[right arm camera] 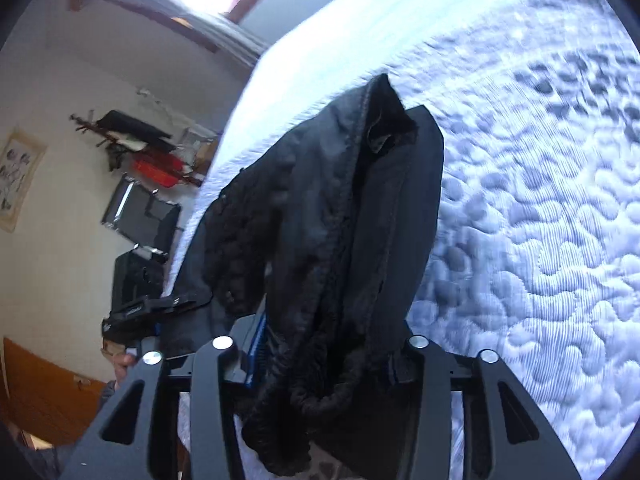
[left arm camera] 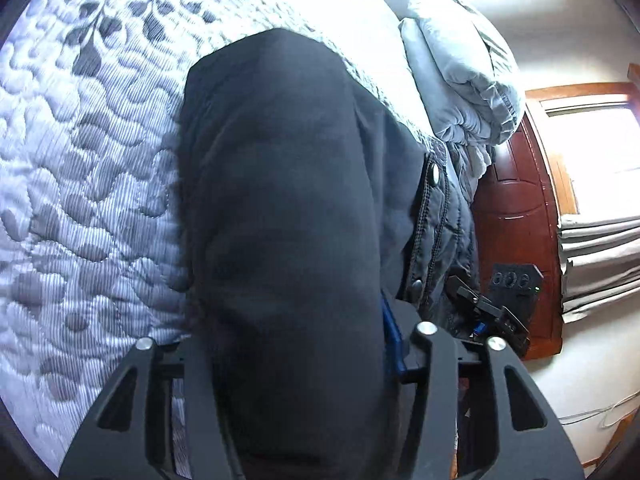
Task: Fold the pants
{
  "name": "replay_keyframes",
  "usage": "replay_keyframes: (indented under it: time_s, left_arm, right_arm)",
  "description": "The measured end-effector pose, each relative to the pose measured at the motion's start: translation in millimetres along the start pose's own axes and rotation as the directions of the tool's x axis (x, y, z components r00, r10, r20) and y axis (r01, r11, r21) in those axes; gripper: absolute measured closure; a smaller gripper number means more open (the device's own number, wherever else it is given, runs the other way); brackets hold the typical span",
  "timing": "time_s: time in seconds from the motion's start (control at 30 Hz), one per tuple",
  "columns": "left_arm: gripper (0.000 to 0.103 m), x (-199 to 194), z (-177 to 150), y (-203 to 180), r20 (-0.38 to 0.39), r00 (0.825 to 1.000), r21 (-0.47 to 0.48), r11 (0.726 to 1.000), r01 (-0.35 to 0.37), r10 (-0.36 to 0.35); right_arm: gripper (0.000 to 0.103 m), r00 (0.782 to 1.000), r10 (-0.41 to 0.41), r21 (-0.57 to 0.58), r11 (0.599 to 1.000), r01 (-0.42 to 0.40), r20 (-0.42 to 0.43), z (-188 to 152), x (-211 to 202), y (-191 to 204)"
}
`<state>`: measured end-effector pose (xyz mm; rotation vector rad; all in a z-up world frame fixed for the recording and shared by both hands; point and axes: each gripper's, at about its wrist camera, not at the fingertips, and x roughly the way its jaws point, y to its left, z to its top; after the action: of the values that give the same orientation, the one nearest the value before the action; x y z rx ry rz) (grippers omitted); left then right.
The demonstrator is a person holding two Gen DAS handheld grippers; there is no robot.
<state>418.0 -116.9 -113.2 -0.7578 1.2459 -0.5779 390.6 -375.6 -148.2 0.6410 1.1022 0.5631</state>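
Dark pants (left arm camera: 288, 200) hang over a quilted bed (left arm camera: 80, 160). My left gripper (left arm camera: 304, 344) is shut on one part of the dark fabric, which drapes forward and hides the fingertips. My right gripper (right arm camera: 320, 348) is shut on the pants (right arm camera: 340, 200) at the gathered waistband, with the black elastic bunched between the fingers. The cloth is lifted and stretched away from both cameras above the quilt (right arm camera: 540, 220). The other gripper shows at the right edge of the left wrist view (left arm camera: 492, 312) and at the left of the right wrist view (right arm camera: 144, 308).
A folded pale duvet (left arm camera: 460, 72) lies at the far end of the bed. A red-brown wooden door (left arm camera: 516, 208) and a window stand beyond the bed edge. A wall rack with clothes (right arm camera: 140, 148) and dark equipment (right arm camera: 136, 272) stand beside the bed.
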Motion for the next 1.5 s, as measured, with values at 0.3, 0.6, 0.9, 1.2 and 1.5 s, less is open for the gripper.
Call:
replay_keyframes:
  time_s: [0.3, 0.6, 0.9, 1.2, 1.5]
  left_arm:
    - [0.012, -7.6, -18.7, 20.1, 0.099, 0.992, 0.061, 0.995, -0.082, 0.075]
    - [0.005, -50.1, -48.6, 13.6, 0.226, 0.946, 0.118, 0.957, -0.265, 0.234]
    - [0.003, -86.6, -95.3, -16.1, 0.328, 0.853, 0.172, 0.863, -0.476, 0.405]
    - [0.003, -94.3, -148.3, -48.3, 0.317, 0.807, 0.199, 0.797, -0.57, 0.498]
    - [0.003, -108.6, -189.4, -93.3, 0.373, 0.777, 0.266, 0.744, -0.613, 0.507]
  right_arm:
    - [0.015, 0.997, -0.059, 0.04, 0.998, 0.057, 0.049, -35.8, -8.1, -26.0]
    - [0.006, 0.969, -0.196, 0.01, 0.98, 0.197, 0.152, -76.7, -46.6, -18.7]
    - [0.005, 0.917, -0.341, -0.029, 0.935, 0.354, 0.205, -120.2, -72.3, 9.8]
    - [0.005, 0.868, -0.455, -0.06, 0.878, 0.474, 0.201, -166.4, -69.7, 57.0]
    - [0.005, 0.832, -0.498, -0.102, 0.84, 0.533, 0.246, -190.1, -78.9, 114.9]
